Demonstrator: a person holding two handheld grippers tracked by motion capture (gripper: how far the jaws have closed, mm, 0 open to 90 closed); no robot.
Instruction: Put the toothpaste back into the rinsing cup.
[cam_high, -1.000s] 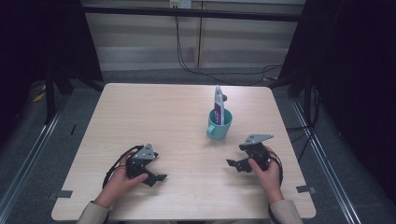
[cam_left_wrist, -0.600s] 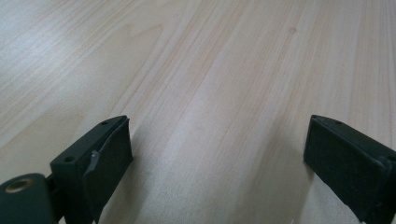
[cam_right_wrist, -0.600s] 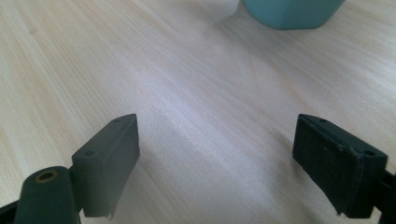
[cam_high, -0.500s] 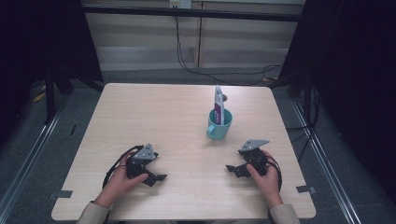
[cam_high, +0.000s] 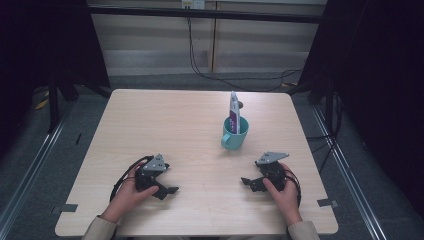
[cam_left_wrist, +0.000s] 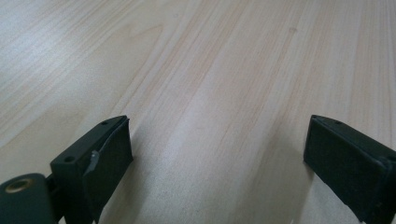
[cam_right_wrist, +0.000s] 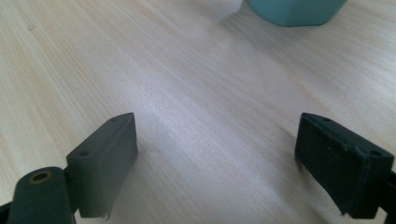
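A teal mug (cam_high: 235, 134) stands on the right half of the light wooden table (cam_high: 165, 120), with a white and purple tube (cam_high: 234, 111) upright inside it. My left gripper (cam_high: 170, 191) rests low at the front left, held by a hand, open with nothing between its jaws (cam_left_wrist: 217, 158). My right gripper (cam_high: 246, 182) rests at the front right, just in front of the mug, open and empty too (cam_right_wrist: 215, 158). In the right gripper view the base of the mug (cam_right_wrist: 294, 11) shows at the top edge.
Black cables (cam_high: 122, 177) trail from the left gripper across the table. Dark posts and cables stand on the floor beyond the table's far edge. Bits of grey tape (cam_high: 325, 202) mark the table's front corners.
My right gripper has sunk toward the table and come slightly nearer the front edge. The left gripper has stayed in place.
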